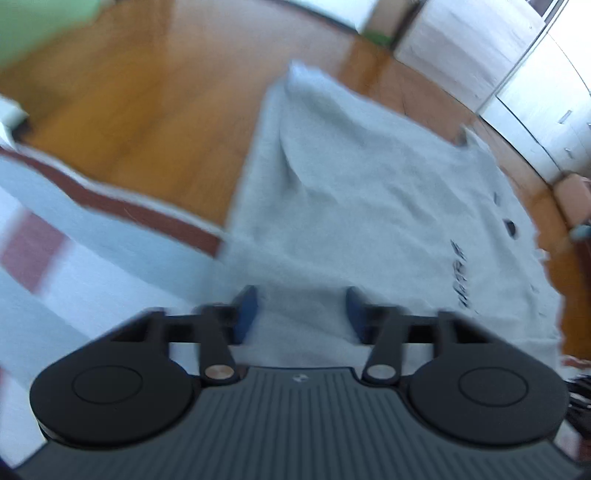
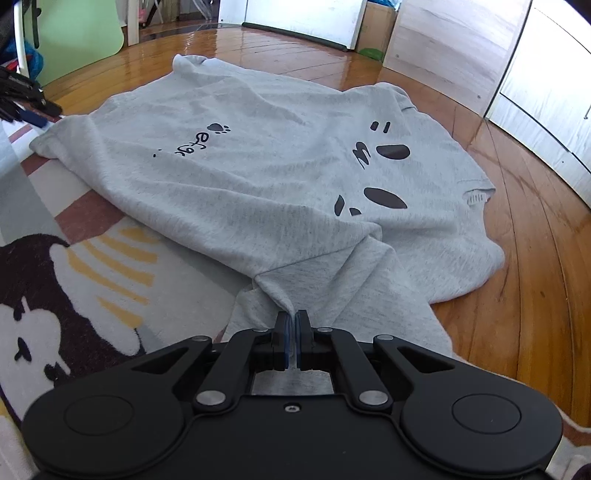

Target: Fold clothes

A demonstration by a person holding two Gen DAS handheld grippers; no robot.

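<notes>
A light grey T-shirt [image 2: 266,177] with black paw prints and lettering lies spread on the floor, partly on a rug and partly on wood. My right gripper [image 2: 292,321] is shut on a pinched fold of its near sleeve, and the fabric rises into a small ridge at the blue pads. In the blurred left wrist view the same grey T-shirt [image 1: 351,192] fills the middle. Over its near edge my left gripper [image 1: 301,310] stands open, with cloth lying under the gap between the blue fingers [image 1: 248,310]. The left gripper [image 2: 26,99] also shows at the far left edge.
A patterned rug [image 2: 74,280] with a dark cartoon figure and reddish stripes lies under the shirt's near side. Wooden floor [image 2: 524,266] runs to the right and behind. White cabinets [image 2: 546,85] line the right wall; a green panel [image 2: 77,40] and a white chair leg [image 2: 132,22] stand at back left.
</notes>
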